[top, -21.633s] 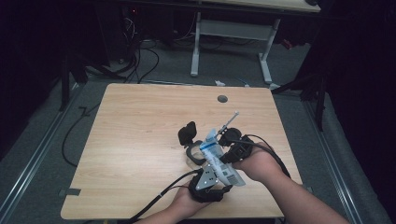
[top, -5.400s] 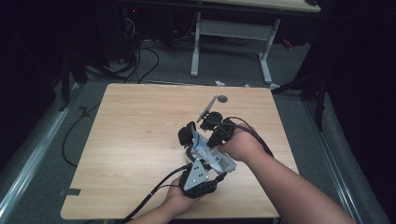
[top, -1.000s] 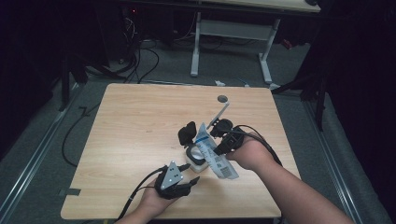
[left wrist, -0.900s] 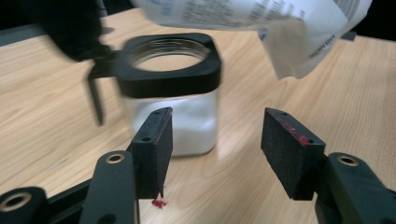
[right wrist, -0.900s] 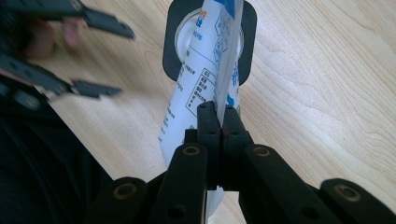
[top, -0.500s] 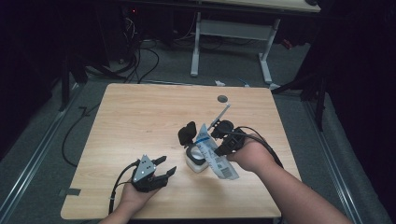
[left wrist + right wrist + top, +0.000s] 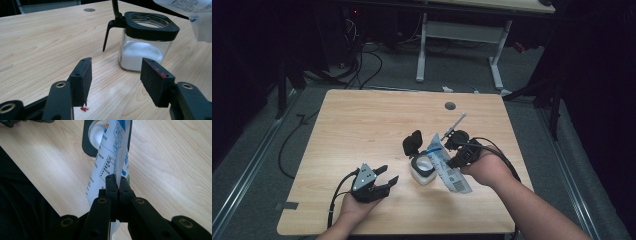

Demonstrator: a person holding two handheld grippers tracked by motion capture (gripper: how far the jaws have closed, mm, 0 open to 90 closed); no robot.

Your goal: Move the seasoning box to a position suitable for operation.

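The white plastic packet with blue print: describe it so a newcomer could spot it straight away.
On the light wooden table, look right of centre for the small square glass jar with its black hinged lid flipped open. The white plastic packet with blue print hangs tilted over the jar's mouth, pinched in the right gripper; it alone carries printed text and a barcode.

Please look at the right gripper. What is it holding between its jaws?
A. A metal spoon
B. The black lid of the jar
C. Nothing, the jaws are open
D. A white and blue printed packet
D: in the right gripper view the right gripper has its jaws pressed together on the printed packet, which hangs over the open glass jar.
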